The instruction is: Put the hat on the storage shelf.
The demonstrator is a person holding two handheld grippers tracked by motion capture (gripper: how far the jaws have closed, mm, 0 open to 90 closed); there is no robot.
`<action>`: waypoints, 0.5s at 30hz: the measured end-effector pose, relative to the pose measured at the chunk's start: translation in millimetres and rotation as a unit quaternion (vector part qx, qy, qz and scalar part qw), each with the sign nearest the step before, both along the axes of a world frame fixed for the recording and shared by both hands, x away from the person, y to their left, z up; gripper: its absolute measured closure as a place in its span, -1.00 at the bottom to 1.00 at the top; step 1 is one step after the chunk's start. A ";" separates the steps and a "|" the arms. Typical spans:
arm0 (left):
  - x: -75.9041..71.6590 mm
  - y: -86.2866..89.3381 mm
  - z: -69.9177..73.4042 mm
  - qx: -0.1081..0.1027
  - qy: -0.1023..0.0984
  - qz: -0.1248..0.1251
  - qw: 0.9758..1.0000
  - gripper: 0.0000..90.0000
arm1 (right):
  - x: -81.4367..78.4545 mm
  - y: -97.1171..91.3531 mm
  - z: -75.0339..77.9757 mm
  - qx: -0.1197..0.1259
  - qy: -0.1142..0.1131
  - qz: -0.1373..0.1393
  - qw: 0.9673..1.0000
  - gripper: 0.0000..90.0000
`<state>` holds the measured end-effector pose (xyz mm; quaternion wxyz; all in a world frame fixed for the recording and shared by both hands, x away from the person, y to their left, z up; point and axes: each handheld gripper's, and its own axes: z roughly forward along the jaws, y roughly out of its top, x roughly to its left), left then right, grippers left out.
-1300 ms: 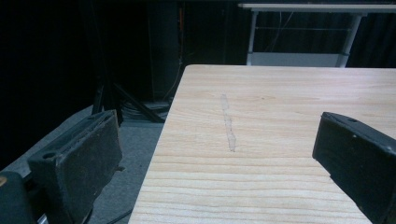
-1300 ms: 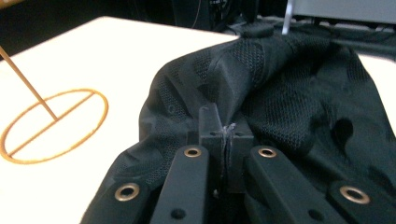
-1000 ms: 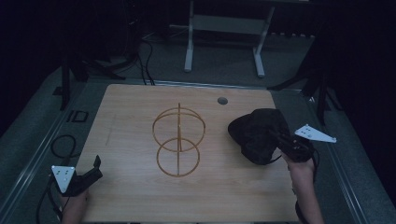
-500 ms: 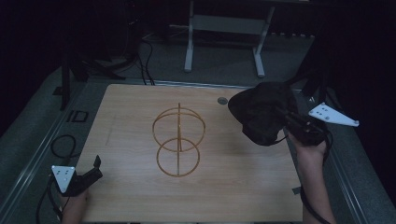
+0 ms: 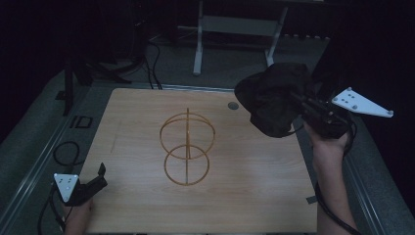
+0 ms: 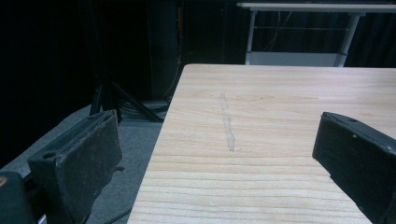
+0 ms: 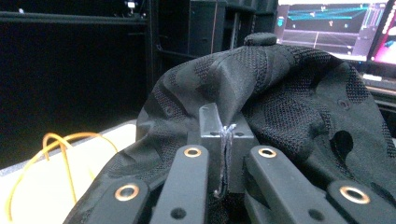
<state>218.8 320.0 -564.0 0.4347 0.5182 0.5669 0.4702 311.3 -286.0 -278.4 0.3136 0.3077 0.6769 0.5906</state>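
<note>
High view: black cap (image 5: 274, 98) lifted above the table's (image 5: 137, 122) far right corner.
Right gripper (image 5: 298, 100) clamps the cap; left gripper (image 5: 100, 174), jaws spread and empty, rests at the near left corner.

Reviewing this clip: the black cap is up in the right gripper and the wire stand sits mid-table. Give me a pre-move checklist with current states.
1. Right gripper clamped on the black cap: ok, jaws closed on the fabric.
2. Cap clear of the table: ok, held above the far right corner.
3. Wire stand upright and free: ok, nothing touches it.
4. Left gripper out of the way: ok, at the near left corner, jaws open, nothing between them.
5. Cap's opening facing the stand: cannot tell, fabric is bunched.
</note>
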 end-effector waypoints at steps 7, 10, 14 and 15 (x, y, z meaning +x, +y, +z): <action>0.2 -0.2 0.0 0.003 0.000 -0.002 1.000 -0.96 | 0.2 22.4 12.4 0.000 -0.012 0.017 1.000 0.97; 0.3 -0.3 0.1 0.003 0.001 -0.002 1.000 -0.96 | 0.9 33.0 15.8 -0.001 -0.016 0.027 1.000 0.97; 0.4 -0.4 0.1 0.004 0.002 -0.003 1.000 -0.96 | 1.2 47.4 20.5 -0.001 -0.023 0.041 0.999 0.97; 0.3 -0.4 0.1 0.004 0.002 -0.003 1.000 -0.96 | 0.9 51.1 21.7 0.001 -0.024 0.044 0.999 0.97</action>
